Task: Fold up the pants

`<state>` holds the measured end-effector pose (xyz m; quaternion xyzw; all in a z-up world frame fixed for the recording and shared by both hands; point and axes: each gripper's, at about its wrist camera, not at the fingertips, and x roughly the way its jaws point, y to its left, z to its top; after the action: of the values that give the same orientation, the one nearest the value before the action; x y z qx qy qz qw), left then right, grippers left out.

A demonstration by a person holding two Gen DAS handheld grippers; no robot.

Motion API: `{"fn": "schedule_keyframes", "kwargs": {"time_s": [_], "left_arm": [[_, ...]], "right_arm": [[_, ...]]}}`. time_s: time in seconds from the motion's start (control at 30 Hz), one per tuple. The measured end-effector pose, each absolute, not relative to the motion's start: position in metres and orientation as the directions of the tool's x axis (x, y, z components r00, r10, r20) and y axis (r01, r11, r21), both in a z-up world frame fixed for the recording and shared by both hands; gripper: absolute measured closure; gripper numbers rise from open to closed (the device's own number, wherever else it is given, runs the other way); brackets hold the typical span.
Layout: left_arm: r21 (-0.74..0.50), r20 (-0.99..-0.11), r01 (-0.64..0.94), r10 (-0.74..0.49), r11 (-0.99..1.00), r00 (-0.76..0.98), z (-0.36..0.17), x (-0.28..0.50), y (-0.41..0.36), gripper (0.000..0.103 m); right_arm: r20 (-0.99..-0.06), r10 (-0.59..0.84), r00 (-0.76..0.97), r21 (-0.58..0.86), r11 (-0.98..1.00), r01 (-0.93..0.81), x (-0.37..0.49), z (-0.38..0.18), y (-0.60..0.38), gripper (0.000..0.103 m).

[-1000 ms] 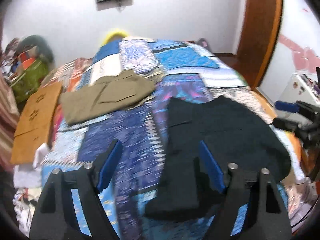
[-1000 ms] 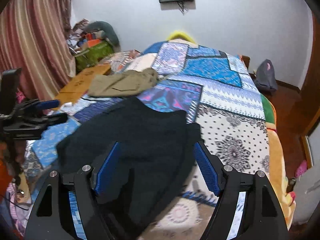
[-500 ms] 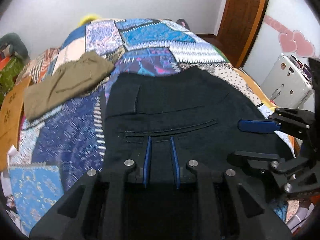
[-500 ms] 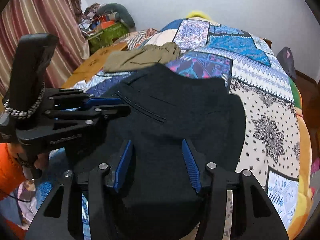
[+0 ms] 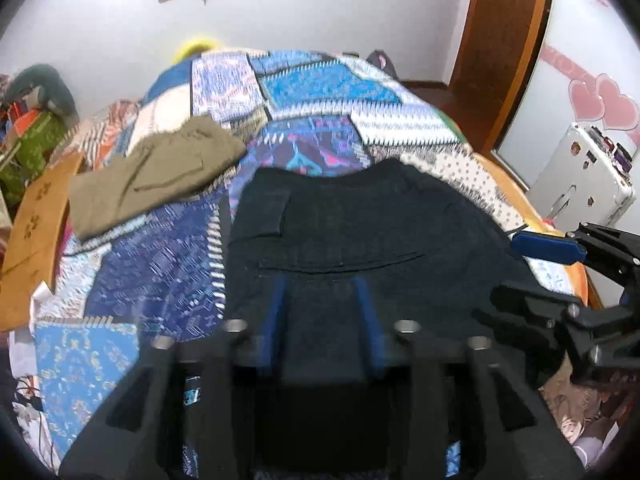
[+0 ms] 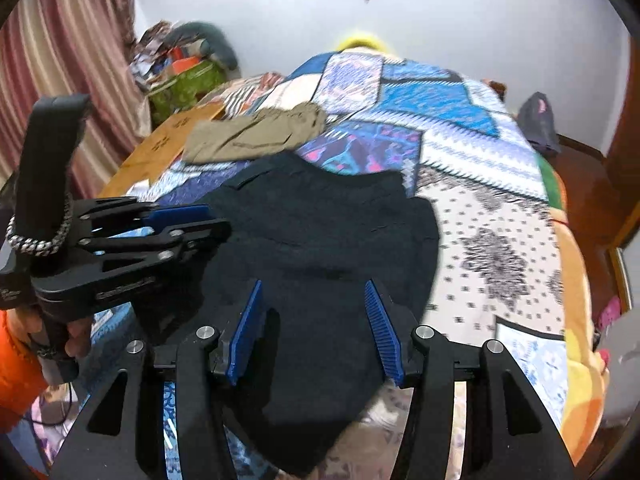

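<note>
Black pants (image 5: 360, 224) lie folded on the patchwork bedspread (image 5: 320, 92), waistband away from me. My left gripper (image 5: 320, 292) hovers over their near edge, its blue pads a hand's width apart with black cloth showing between them. It also shows in the right wrist view (image 6: 180, 220). My right gripper (image 6: 316, 312) is open over the pants (image 6: 320, 232) near their right side, nothing pinched. It shows in the left wrist view (image 5: 532, 264) at the pants' right edge.
Folded olive pants (image 5: 156, 172) lie further back left on the bed. A brown cardboard sheet (image 5: 36, 216) sits at the left edge. A curtain (image 6: 60, 60) hangs at left, a wooden door (image 5: 500, 52) at right, and a white appliance (image 5: 580, 176) beside it.
Both grippers' jaws have widened from half a second ago and both have pulled back slightly. A second ago both were wide open and farther from the pants.
</note>
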<state>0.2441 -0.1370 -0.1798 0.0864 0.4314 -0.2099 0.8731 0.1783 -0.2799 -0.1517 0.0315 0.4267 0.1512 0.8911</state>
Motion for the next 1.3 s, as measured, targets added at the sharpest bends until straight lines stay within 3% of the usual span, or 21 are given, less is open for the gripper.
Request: {"fn": "schedule_keyframes", "kwargs": {"time_s": [0.03,0.13,0.23,0.37,0.57,0.77,1.03,1.2,1.3], "left_arm": [[-0.026,-0.773,0.445,-0.3,0.895,0.559,-0.172,0.239,-0.135,0.043],[0.007,-0.742,0.441,-0.291,0.897,0.604,-0.154,0.232,-0.13,0.039],[0.033,-0.71,0.403,-0.263,0.914,0.653,-0.141,0.23,-0.119,0.016],[0.043,-0.677,0.367,-0.243,0.929,0.694,-0.133,0.234,-0.099,0.006],[0.001,-0.735,0.342,-0.231,0.94,0.638,-0.157,0.252,-0.081,0.006],[-0.021,-0.821,0.391,-0.239,0.92,0.518,-0.199,0.271,-0.083,0.006],[-0.163,-0.891,0.399,-0.308,0.902,0.332,-0.238,0.305,-0.097,0.006],[-0.261,-0.886,0.418,-0.388,0.87,0.253,-0.245,0.319,-0.103,0.006],[-0.287,-0.88,0.436,-0.415,0.853,0.233,-0.244,0.321,-0.107,0.014]], "right_arm": [[-0.747,0.284,0.602,0.173,0.956,-0.236,0.176,-0.148,-0.283,0.05],[-0.728,0.232,0.645,0.12,0.97,-0.214,0.168,-0.134,-0.292,0.041],[-0.699,0.196,0.688,0.092,0.978,-0.186,0.162,-0.122,-0.303,0.033],[-0.682,0.162,0.714,0.081,0.986,-0.146,0.163,-0.119,-0.314,0.027],[-0.693,0.212,0.689,0.148,0.977,-0.152,0.172,-0.137,-0.321,0.021],[-0.779,0.267,0.567,0.231,0.963,-0.136,0.187,-0.173,-0.315,0.021],[-0.829,0.325,0.456,0.327,0.942,-0.076,0.209,-0.201,-0.305,0.019],[-0.815,0.371,0.445,0.355,0.927,-0.122,0.217,-0.203,-0.299,0.015],[-0.8,0.413,0.435,0.393,0.909,-0.139,0.219,-0.205,-0.304,0.017]]}}
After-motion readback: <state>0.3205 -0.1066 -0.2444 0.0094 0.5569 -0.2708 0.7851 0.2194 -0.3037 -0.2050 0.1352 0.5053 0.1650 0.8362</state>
